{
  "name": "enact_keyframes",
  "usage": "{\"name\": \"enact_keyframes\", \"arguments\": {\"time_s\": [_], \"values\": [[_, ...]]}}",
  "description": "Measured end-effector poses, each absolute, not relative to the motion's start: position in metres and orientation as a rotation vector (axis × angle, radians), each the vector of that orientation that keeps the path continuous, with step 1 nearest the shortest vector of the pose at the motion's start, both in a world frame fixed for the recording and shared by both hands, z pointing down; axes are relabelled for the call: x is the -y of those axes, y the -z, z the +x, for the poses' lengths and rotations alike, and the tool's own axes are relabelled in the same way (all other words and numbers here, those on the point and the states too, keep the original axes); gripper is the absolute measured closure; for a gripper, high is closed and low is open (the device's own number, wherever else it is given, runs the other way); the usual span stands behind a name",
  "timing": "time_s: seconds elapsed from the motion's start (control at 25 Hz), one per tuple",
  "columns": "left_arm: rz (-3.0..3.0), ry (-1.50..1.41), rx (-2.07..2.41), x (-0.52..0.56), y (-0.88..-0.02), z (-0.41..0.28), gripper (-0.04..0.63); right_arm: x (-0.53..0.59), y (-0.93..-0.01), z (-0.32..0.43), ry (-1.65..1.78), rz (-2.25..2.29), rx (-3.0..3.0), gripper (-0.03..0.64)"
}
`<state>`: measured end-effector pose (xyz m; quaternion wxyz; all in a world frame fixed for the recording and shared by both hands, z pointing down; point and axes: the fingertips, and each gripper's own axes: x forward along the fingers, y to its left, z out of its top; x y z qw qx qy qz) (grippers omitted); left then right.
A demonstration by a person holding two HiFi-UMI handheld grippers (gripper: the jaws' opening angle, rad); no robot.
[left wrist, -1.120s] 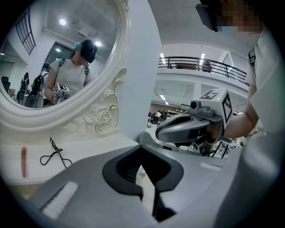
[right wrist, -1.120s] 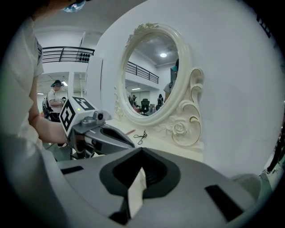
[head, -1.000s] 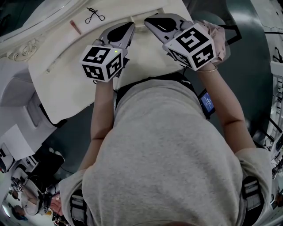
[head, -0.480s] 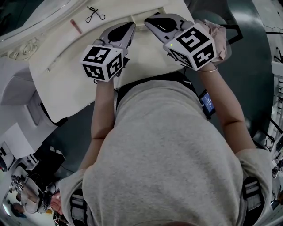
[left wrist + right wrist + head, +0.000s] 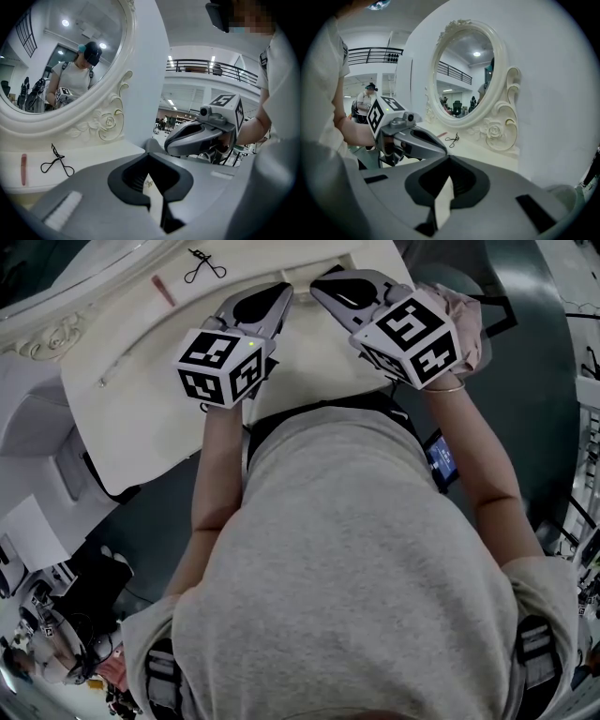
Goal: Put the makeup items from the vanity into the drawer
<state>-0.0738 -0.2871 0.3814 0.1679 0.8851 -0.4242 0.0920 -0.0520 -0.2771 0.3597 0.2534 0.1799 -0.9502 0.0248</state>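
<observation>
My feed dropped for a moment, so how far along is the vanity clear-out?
Done: nothing visible; the eyelash curler and pink stick lie on the vanity top. In hand: nothing; left claw and right claw are shut, empty. Left: both items to move; no open drawer shows.

Your left gripper (image 5: 281,292) and right gripper (image 5: 319,282) are both pale grey, each lined with black inside the jaws. Their marker cubes (image 5: 220,367) are white with black square patterns. The table (image 5: 141,418) in front of you is cream, and so is the mirror frame (image 5: 105,123), which has a carved rose and scrolls. The eyelash curler (image 5: 203,265) is black and the stick (image 5: 163,291) is salmon pink. Your T-shirt (image 5: 356,568) is light grey, and the floor (image 5: 525,381) is dark grey-green.
</observation>
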Motion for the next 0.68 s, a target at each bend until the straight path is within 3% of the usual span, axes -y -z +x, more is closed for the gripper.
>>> {"name": "enact_keyframes", "arguments": {"time_s": [0.68], "values": [[2.498, -0.28, 1.226, 0.28, -0.391, -0.069, 0.586, 0.278, -0.364, -0.042, -0.155, 0.598, 2.621, 0.619]]}}
